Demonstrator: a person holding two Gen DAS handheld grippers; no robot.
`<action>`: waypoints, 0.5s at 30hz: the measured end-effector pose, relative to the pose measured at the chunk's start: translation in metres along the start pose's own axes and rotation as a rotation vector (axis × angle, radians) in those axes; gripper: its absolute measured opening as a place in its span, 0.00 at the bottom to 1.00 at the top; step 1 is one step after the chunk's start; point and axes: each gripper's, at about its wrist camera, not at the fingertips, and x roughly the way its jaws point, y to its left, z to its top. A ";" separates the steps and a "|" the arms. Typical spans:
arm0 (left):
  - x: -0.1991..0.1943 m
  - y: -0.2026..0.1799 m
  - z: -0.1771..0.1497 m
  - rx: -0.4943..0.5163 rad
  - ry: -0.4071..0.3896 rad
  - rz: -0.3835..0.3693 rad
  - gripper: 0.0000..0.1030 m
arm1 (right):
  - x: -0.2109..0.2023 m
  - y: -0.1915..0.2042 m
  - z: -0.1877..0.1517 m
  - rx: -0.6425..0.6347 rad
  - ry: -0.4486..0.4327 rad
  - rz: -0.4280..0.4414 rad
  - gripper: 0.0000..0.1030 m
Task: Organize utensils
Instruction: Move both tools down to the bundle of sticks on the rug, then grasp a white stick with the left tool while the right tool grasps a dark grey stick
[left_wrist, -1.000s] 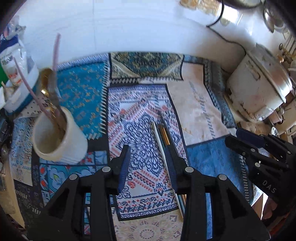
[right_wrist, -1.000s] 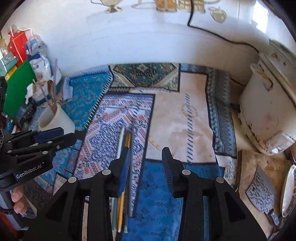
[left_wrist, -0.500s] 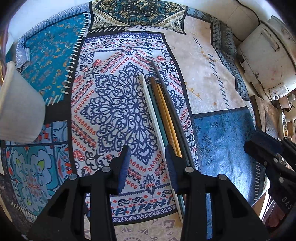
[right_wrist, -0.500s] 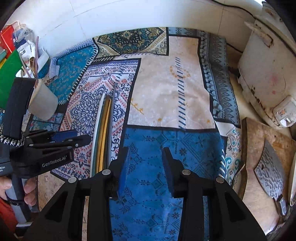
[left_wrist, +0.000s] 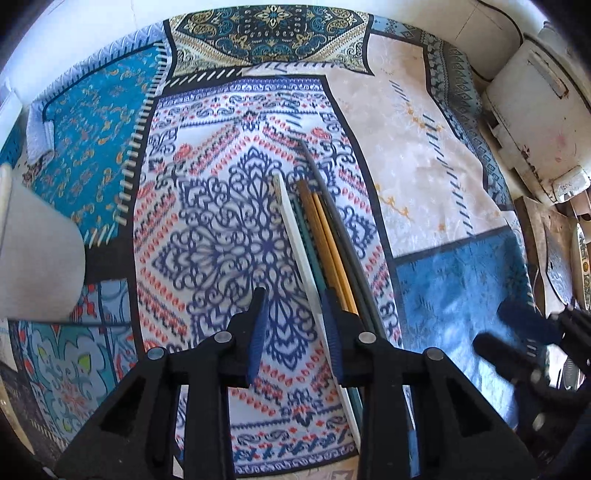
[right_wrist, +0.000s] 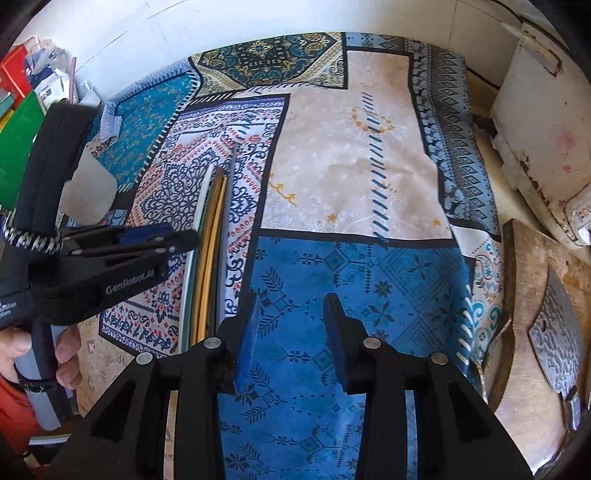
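Several chopsticks (left_wrist: 325, 236) lie side by side in a tight bundle on the patterned cloth (left_wrist: 221, 229) covering your bench — one white, one teal, two yellow-brown, and a longer dark grey one on the right edge of the bundle. Your left hand-held gripper (left_wrist: 293, 332) points steeply down just left of them; its jaws have just been closing, yet they stand apart with only the cloth between them, and the right-hand finger (left_wrist: 334, 332) sits over the white and teal sticks, though you cannot tell whether it touches them. Your right hand-held gripper (right_wrist: 291, 332) hangs over the blue patch of cloth, to the right of the bundle, jaws parted and gripping nothing. A white cup (right_wrist: 90, 190) stands near the left edge of the cloth, well apart from the sticks. At the far right a cleaver (right_wrist: 557, 343) rests on a wooden board (right_wrist: 524, 280), beside a white appliance (right_wrist: 546, 122).
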 end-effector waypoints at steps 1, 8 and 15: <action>0.001 0.000 0.003 0.001 -0.002 -0.003 0.28 | 0.003 0.002 0.000 -0.004 0.005 0.007 0.32; 0.005 0.006 0.020 0.031 -0.009 0.020 0.07 | 0.023 0.018 0.000 -0.034 0.037 0.060 0.32; 0.007 0.006 0.019 0.076 0.005 0.001 0.06 | 0.043 0.023 0.003 -0.040 0.083 0.078 0.32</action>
